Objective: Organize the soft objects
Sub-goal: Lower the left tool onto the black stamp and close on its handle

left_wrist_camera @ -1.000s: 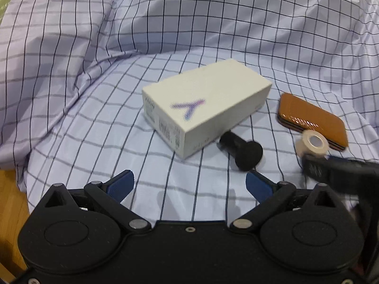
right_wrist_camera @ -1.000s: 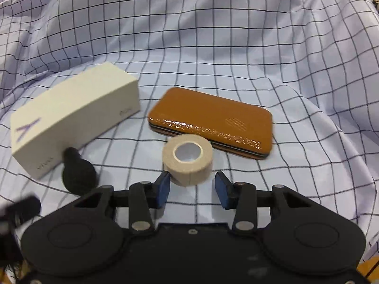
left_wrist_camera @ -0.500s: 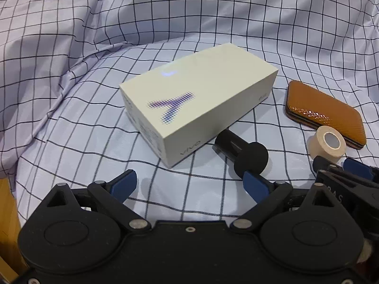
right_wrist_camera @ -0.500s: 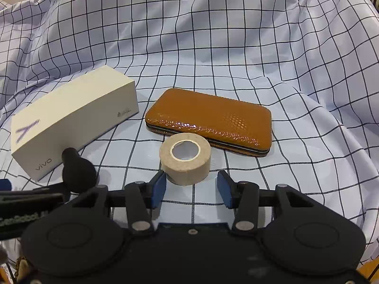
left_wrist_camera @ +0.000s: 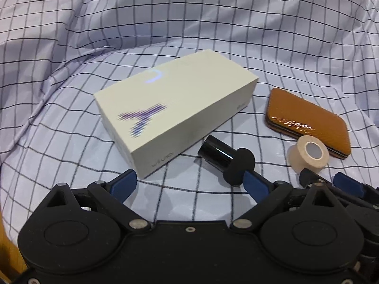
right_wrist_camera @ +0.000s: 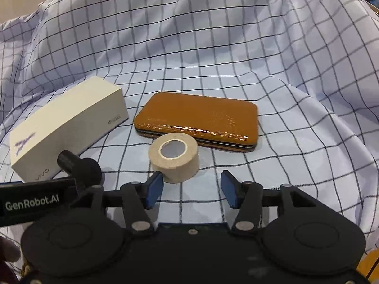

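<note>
The left gripper [left_wrist_camera: 190, 181] is sitting closer to the white box [left_wrist_camera: 175, 116] than a moment ago, jaws spread wide and empty, its 3 o'clock finger now touching the black knobbed cylinder [left_wrist_camera: 225, 159]; the right gripper [right_wrist_camera: 191, 190] is hanging open, with the tape roll [right_wrist_camera: 174, 157] lying at 11 o'clock by its left pad. The checked cloth [right_wrist_camera: 213, 47] is lying rumpled under everything, the brown case [right_wrist_camera: 199, 120] resting at 12 o'clock behind the roll; the cloth's edges are running out of view.
</note>
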A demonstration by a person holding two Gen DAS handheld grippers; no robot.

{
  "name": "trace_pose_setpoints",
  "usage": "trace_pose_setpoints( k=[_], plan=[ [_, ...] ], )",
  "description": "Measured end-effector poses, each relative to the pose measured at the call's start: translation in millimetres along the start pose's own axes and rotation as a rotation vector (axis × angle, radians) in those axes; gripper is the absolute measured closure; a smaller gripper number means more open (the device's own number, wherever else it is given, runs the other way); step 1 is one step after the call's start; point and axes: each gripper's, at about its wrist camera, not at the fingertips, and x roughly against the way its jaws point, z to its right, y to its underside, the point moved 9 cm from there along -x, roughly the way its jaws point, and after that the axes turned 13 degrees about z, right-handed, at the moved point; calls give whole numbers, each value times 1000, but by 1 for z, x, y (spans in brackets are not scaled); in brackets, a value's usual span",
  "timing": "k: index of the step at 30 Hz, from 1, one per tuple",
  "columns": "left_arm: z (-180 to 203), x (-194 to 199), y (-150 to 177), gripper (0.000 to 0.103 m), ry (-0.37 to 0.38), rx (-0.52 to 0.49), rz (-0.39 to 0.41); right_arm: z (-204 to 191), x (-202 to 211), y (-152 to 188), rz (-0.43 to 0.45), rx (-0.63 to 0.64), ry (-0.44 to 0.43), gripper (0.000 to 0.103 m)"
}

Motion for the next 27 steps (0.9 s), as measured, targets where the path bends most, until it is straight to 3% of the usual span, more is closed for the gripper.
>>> trace_pose_setpoints(
  k=[7,17,23,27],
  plan=[
    [11,-6,2,10,80,-2,-10,13,5,0,-3,-62,18,49],
    [14,-5,9,11,107,-76,-9,20,6,0,-2,-117,12,48],
    [22,-3,-2,11,135,-192,78,24,5,1,-3,-145,8,48],
    [26,-9,1,11,202,-229,57,24,5,1,-1,-155,2,46]
  ],
)
